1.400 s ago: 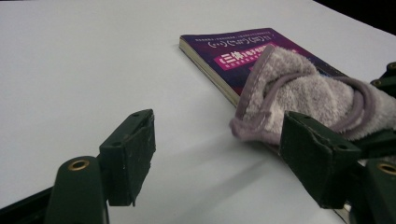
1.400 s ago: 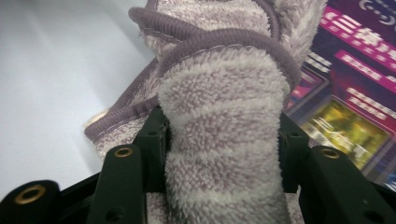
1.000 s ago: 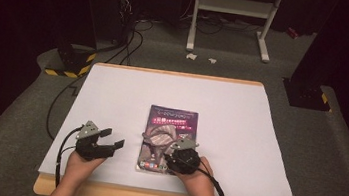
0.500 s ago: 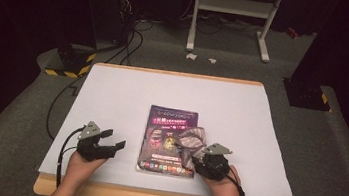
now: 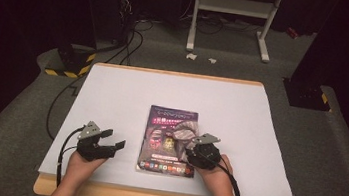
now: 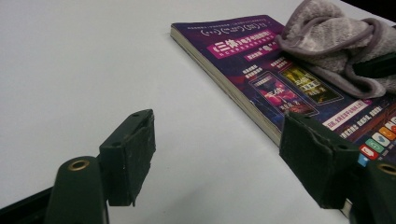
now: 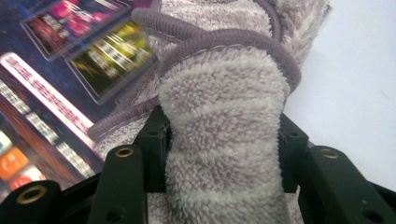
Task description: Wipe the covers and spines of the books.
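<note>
1. The right gripper (image 5: 195, 150) sits at the right edge of a purple book (image 5: 169, 140), near the book's lower right corner in the high view.
2. Its 2 jaws are clenched on a bunched grey-lilac fleece cloth (image 7: 224, 116); in the right gripper view the fabric bulges up between both pads and fills the gap.
3. The cloth (image 5: 184, 132) lies on the book's cover, over its right half, with a corded hem looping across the top of the bundle.
4. The book lies flat and closed on the white table cover (image 5: 128, 92), roughly centred, its long sides running away from the person.
5. The left gripper (image 5: 116, 141) rests on the table cover left of the book, well apart from the cloth.
6. Its jaws stand released with nothing between them; in the left gripper view (image 6: 219, 158) bare white surface shows in the gap, and the book's spine edge (image 6: 219, 70) runs just past the right-hand jaw.
7. A cable (image 5: 63, 150) trails from the left gripper toward the table's near edge.
</note>
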### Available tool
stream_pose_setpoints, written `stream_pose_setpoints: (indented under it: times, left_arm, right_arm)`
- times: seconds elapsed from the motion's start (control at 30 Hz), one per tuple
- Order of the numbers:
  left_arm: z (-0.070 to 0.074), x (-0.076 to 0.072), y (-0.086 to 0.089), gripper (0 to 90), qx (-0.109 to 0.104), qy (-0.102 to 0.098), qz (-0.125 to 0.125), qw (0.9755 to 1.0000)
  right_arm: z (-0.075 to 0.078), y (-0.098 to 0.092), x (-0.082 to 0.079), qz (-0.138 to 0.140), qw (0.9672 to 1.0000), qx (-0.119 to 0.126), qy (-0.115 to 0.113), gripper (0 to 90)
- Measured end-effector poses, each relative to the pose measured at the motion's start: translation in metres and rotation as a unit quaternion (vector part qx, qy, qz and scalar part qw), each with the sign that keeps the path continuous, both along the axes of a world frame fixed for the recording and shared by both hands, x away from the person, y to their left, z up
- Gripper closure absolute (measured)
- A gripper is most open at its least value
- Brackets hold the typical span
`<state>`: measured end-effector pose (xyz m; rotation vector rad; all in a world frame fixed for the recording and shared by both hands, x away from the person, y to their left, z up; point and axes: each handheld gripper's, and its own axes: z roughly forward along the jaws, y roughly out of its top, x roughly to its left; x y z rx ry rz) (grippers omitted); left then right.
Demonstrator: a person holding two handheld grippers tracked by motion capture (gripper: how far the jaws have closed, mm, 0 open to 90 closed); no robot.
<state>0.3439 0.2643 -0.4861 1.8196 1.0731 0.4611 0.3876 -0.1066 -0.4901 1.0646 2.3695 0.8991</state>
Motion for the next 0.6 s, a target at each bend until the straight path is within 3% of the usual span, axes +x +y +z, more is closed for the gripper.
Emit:
stream_pose_setpoints:
  times: [0.6]
  left_arm:
    - [0.0,0.001,0.002,27.2,-0.005,0.002,-0.002,1.0]
  right_arm:
    - [-0.001,0.09,0.017,0.062,0.998,0.004,0.003,50.9]
